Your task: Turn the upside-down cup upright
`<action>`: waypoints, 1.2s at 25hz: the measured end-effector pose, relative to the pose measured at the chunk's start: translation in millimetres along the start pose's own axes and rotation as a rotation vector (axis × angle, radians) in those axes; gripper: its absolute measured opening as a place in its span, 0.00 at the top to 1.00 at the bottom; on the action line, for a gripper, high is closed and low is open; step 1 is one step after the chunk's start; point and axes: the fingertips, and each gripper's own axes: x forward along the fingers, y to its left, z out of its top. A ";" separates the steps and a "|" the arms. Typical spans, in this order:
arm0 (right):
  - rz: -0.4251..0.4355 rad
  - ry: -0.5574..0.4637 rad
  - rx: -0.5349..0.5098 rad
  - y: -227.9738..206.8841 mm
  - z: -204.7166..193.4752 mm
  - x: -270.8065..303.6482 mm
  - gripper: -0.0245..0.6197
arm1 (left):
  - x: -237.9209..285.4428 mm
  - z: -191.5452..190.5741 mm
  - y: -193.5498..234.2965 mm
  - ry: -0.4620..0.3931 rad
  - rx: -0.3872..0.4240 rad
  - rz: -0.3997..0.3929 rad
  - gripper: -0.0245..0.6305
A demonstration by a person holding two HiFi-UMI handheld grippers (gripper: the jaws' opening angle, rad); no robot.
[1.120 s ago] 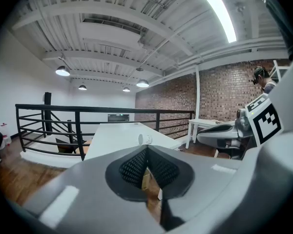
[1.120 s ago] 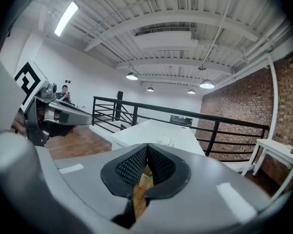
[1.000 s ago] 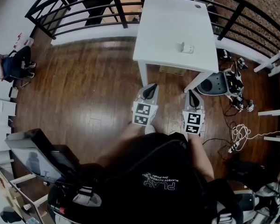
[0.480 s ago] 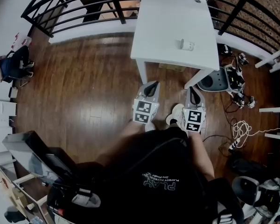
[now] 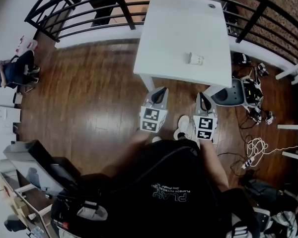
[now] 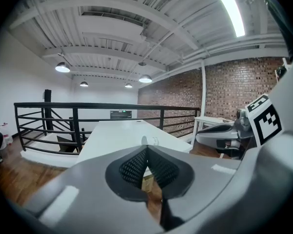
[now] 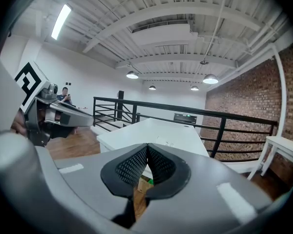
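**Q:** What had changed in the head view?

**A:** The table lay nearer to the person than a second before, and its near edge sat lower in the view. A shoe had come forward between the grippers. This read as a walk up to the table, so the turning of the cup had not begun.

**Q:** How were the hands posed?

**A:** Both reached forward side by side, tipped slightly down, short of the table's near edge. The left gripper had its jaws together on nothing. The right gripper was likewise closed and empty.

**Q:** And the cup?

**A:** The cup sat on the table near the front edge, well apart from both grippers. It was too small to tell its orientation.
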 end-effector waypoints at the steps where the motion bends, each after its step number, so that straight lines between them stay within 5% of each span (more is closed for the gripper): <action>1: 0.005 0.003 0.005 -5.6 0.4 6.2 0.94 | 6.5 2.3 2.2 0.002 -0.002 0.009 0.96; 30: 0.225 0.034 -0.001 -81.3 10.4 136.8 0.94 | 147.1 45.1 6.0 0.061 -0.006 0.133 0.96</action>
